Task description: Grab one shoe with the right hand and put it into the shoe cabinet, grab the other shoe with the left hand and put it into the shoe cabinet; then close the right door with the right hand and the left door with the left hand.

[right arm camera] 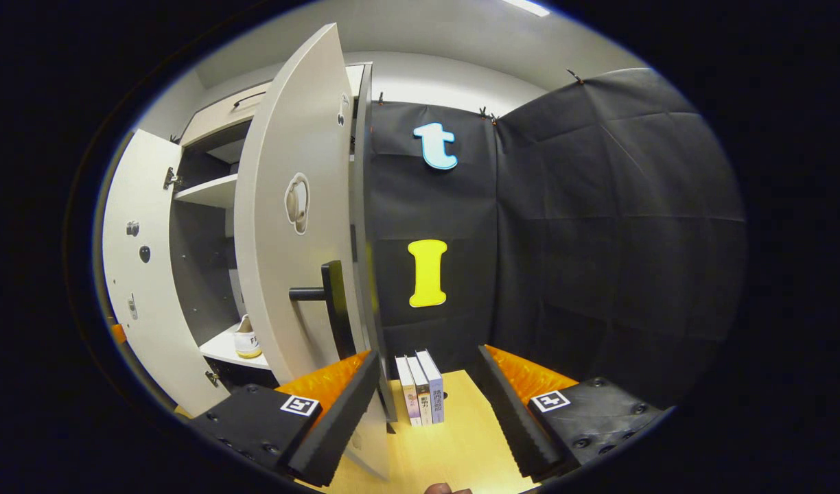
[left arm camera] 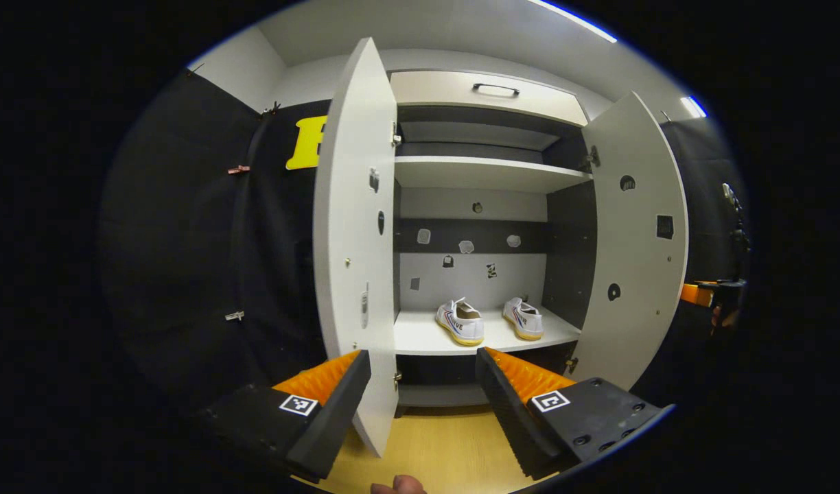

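Both cabinet doors stand wide open

The left door (left arm camera: 355, 240) edge sits between the spread left gripper (left arm camera: 423, 384) fingers; books (right arm camera: 421, 388) stand on the floor just beside the right door (right arm camera: 293, 226).

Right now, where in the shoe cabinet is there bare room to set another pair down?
The upper shelf is bare from wall to wall. On the lower shelf there is a free strip left of the left shoe. The middle and right are crowded: the right shoe sits close beside it.
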### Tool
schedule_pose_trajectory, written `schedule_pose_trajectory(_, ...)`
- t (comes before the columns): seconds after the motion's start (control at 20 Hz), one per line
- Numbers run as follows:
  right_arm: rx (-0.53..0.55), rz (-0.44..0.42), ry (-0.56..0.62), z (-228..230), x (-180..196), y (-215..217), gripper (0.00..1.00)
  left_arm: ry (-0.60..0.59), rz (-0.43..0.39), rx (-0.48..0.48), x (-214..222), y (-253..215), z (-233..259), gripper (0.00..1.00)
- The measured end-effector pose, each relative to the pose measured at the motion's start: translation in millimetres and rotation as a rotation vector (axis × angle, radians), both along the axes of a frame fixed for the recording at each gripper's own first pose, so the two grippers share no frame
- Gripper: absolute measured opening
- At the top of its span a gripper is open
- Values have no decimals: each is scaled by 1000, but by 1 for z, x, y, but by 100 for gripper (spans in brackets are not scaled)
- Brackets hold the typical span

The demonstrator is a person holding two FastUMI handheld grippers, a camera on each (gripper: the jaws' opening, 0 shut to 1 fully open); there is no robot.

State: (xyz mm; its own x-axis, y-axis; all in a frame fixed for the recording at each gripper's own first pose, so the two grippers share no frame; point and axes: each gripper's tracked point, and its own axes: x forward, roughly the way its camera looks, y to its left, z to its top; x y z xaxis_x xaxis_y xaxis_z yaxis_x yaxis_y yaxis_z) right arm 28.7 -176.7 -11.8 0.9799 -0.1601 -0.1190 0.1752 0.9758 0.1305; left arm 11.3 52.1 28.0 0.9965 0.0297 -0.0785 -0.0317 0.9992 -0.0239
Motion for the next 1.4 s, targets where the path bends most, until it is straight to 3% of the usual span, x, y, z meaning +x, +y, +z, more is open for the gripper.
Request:
schedule_pose_trajectory(0.2, -2, 40, -14, 3, 0, 41, 97, -9, 49, -17, -12, 41, 4, 97)
schedule_pose_trajectory(0.55, 4, 182, -3, 2, 23, 141, 98, -12, 125, 2, -26, 105, 7, 96)
schedule_pose_trajectory(0.7, 30, 202, -26, 11, 20, 162, 97, -16, 156, 11, -26, 125, 9, 96)
schedule_pose_trajectory(1.0, 54, 216, -34, 18, 5, 169, 97, -51, 207, 42, -4, 166, 19, 96)
schedule_pose_trajectory(1.35, 46, 207, -46, 27, -12, 161, 98, -64, 228, 49, 45, 180, 17, 96)
schedule_pose_trajectory(1.4, 41, 203, -44, 27, -15, 159, 98, -59, 230, 54, 49, 181, 13, 100)
